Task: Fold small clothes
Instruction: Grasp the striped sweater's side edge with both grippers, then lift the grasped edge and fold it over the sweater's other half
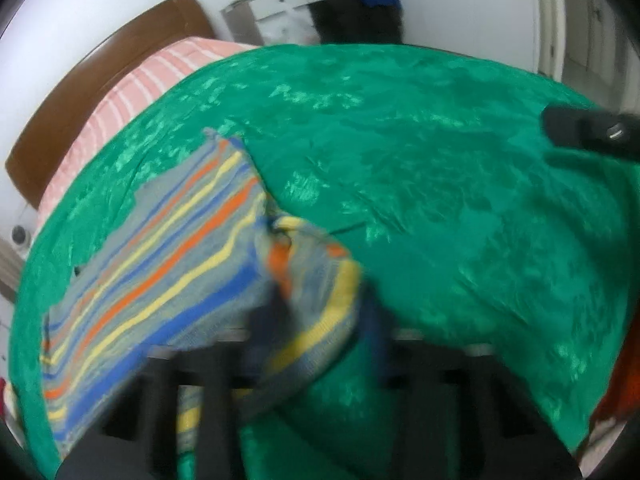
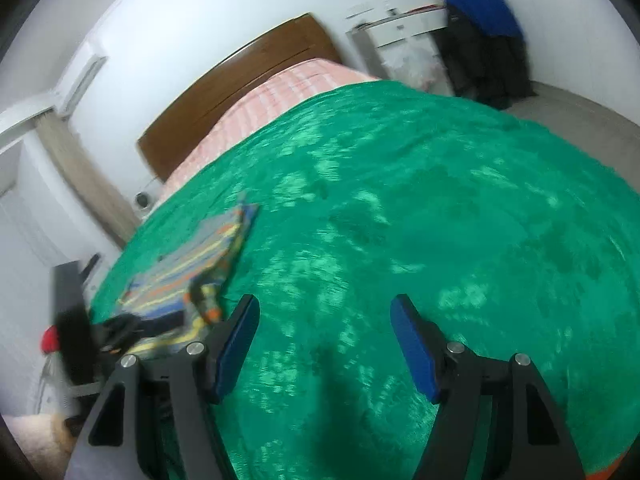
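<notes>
I'm over the wide green crushed-velvet bedspread point(image 2: 400, 200). The small striped knit garment point(image 1: 152, 248) lies flat near its left edge, one end bunched: fold begun, not finished, I judge. My left gripper point(image 1: 316, 312) pinches that bunched end; my right gripper point(image 2: 324, 340) hangs spread, empty. Nothing blocks the way.

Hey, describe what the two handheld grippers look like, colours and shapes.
The right gripper has two flat blue pads on angular black plastic fingers, fastened with round silver bolts. The left gripper is blurred; it shows dark fingers on a black frame, and its finer details cannot be made out.
</notes>
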Available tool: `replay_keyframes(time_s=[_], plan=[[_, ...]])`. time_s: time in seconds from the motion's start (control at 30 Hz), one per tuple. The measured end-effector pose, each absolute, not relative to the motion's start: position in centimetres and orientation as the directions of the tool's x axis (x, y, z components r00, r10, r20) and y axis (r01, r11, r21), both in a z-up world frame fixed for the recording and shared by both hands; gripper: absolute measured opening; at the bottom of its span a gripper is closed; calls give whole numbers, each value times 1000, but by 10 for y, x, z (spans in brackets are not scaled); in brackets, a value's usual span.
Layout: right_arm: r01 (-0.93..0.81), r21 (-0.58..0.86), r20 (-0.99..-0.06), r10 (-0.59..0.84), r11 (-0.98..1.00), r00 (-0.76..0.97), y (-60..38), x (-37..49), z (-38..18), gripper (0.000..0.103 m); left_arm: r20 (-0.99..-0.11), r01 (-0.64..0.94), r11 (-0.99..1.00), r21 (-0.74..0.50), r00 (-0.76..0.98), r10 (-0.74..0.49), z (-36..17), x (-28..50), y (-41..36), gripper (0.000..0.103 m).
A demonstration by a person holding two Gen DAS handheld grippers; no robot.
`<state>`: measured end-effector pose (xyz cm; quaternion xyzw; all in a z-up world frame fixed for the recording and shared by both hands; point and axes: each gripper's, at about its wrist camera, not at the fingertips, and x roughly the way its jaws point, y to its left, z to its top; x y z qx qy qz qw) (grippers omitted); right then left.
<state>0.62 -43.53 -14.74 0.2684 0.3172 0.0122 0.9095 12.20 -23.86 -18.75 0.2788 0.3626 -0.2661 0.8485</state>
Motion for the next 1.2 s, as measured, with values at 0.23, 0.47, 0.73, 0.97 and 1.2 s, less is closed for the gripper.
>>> replay_keyframes(time_s=[0.23,0.47,0.73,0.97,1.2], plan=[[-139,569,-628,538,810,562,-433,98,-127,68,-739,664,733,145,566,-366,-182,121,-218,7],[-61,764,-567,713,642,413,-402,246,-178,67,-729,676,734,71,537,-424,-179,127,-212,7],[-92,730,-587,690,678,424,-354,293,-165,9,-649,613,773,-164,523,-552,-136,135,-134,6],[-283,656,-596,711,699,374,-262,299,-91,9,-613,437,841,-320,581,-535,-119,137,-15,6],[-370,616,-643,716,695,274,-115,324,-98,9,-648,215,896,-388,627,-432,-142,131,71,6]])
